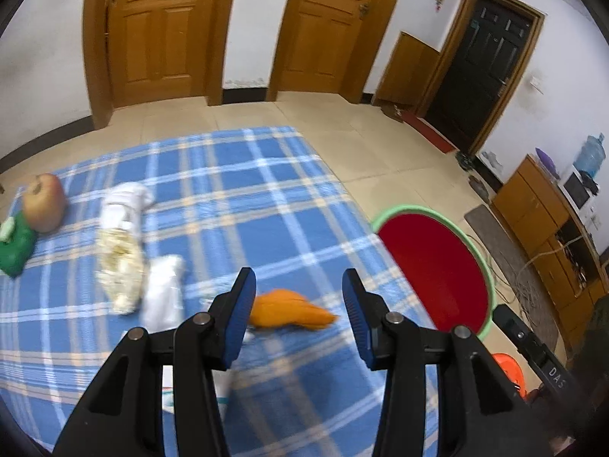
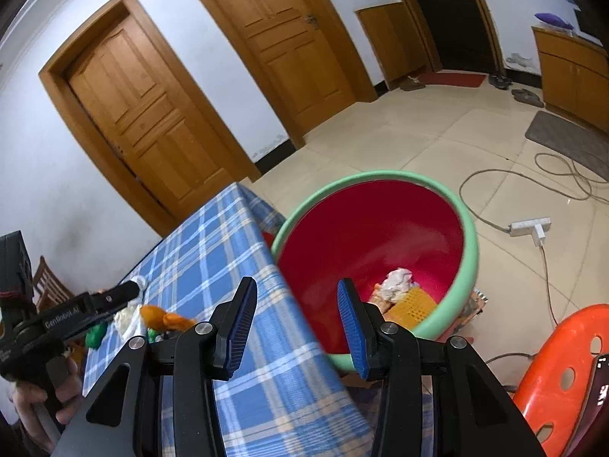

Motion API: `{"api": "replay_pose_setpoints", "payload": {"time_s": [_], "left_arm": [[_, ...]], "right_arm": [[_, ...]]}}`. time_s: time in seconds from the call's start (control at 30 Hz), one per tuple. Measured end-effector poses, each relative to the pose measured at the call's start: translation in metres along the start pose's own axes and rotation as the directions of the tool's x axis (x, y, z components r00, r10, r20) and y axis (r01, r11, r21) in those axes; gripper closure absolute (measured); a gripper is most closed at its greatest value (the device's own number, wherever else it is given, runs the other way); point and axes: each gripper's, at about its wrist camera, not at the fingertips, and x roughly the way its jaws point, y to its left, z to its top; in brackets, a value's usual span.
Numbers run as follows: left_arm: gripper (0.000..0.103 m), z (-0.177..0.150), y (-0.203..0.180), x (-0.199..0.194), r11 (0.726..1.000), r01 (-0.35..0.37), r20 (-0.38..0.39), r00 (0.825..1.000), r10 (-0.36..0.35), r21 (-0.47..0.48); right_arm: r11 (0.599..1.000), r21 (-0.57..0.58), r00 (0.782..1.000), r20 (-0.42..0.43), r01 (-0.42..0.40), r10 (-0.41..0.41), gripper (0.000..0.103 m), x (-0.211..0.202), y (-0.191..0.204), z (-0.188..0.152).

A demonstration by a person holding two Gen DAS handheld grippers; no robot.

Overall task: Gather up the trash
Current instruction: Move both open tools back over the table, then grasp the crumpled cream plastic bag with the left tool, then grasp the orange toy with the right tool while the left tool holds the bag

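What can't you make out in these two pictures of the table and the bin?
- Left wrist view: the white packet near the table's near edge is hidden behind the left tongs.
- Left wrist view: the orange peel is motion-blurred.
- Right wrist view: the bin contents are partly behind the right tongs.

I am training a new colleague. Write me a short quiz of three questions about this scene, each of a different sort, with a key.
1. True or false: the red bin beside the table already holds some trash.
2. Multiple choice: what lies on the cloth just ahead of the left gripper? A) the apple B) the orange peel C) the green bag
3. Fill in: the right gripper holds ____.

Key:
1. True; a crumpled white wad and a yellow piece lie at its bottom.
2. B
3. Nothing; its jaws stand apart and empty.
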Motion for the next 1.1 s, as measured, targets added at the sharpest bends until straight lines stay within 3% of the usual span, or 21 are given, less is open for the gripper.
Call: {"api": "replay_pose_setpoints", "payload": {"time_s": [0.27,0.73,1.1], "left_arm": [[0.056,0.004,0.058,-0.011,0.993,-0.093,0.017,0.995,0.095,-0.078],[0.056,-0.011,0.12,0.02,0.966,-0.185,-0.07,0.982,0.175,-0.182],[0.056,-0.013,0.14,0.036,0.965,-0.105,-0.046,0.994,0.097,-0.24]], "right_arm": [[0.999,-0.036,0.999,-0.04,-0.023,0.021,0.055,0.012,0.024,-0.008],[0.993,-0.106,0.992,-0.119,-0.061,0.048,0.054,0.038,0.063,-0.018],[0.984,-0.155,0.981,-0.182,-0.091,0.062,0.05,0.065,0.1,-0.021]]}}
